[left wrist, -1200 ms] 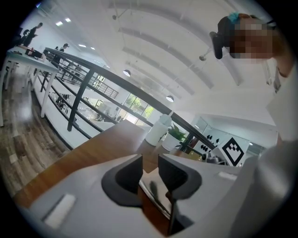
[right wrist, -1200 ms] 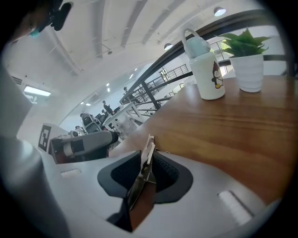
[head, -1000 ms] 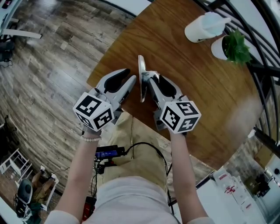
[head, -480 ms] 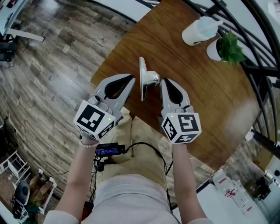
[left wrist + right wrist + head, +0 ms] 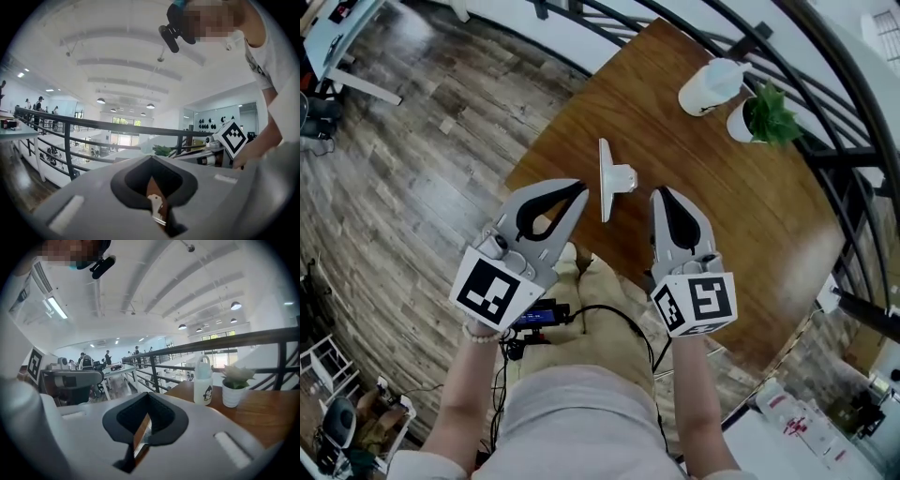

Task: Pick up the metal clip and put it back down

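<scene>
A person is holding two grippers above the near edge of a wooden desk (image 5: 722, 206). The metal clip (image 5: 609, 180) is sitting on the desk between and just ahead of their tips, touching neither, and it seems to be standing on the edge of its flat plate, though the steep view makes that uncertain. The left gripper (image 5: 578, 190) is hovering with its jaws pressed together and empty, while the right gripper (image 5: 662, 194) has just been closing its jaws, which are now meeting with nothing between them.
</scene>
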